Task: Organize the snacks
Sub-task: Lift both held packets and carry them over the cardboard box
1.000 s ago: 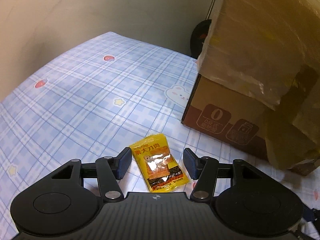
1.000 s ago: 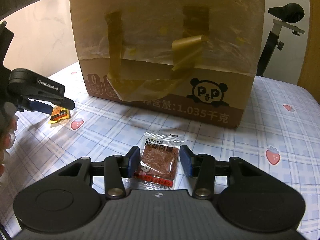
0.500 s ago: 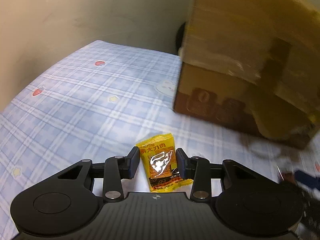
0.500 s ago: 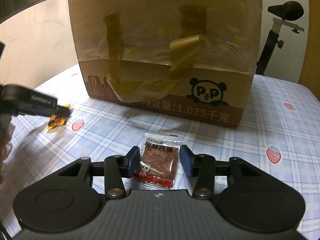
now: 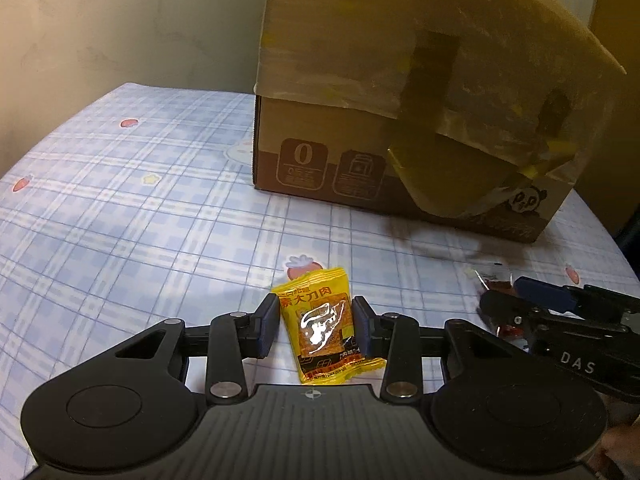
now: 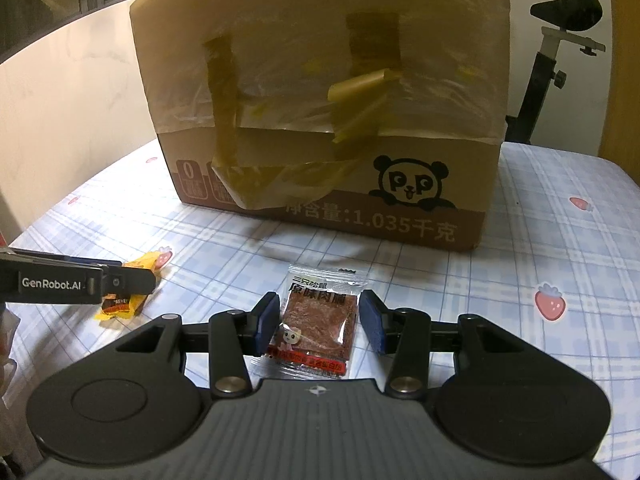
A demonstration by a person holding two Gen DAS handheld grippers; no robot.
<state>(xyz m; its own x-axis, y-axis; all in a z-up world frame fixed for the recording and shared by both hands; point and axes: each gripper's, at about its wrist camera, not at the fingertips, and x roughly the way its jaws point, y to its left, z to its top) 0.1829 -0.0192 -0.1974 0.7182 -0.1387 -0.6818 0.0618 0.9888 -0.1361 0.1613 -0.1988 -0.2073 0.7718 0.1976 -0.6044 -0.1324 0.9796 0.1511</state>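
Checked tablecloth, lower frame: left gripper clamps yellow packet, right gripper clamps clear packet; glossy film could slip

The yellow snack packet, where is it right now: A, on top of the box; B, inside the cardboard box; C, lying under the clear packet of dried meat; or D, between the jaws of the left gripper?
D: the yellow snack packet sits between the jaws of the left gripper, over the checked cloth and in front of the cardboard box.
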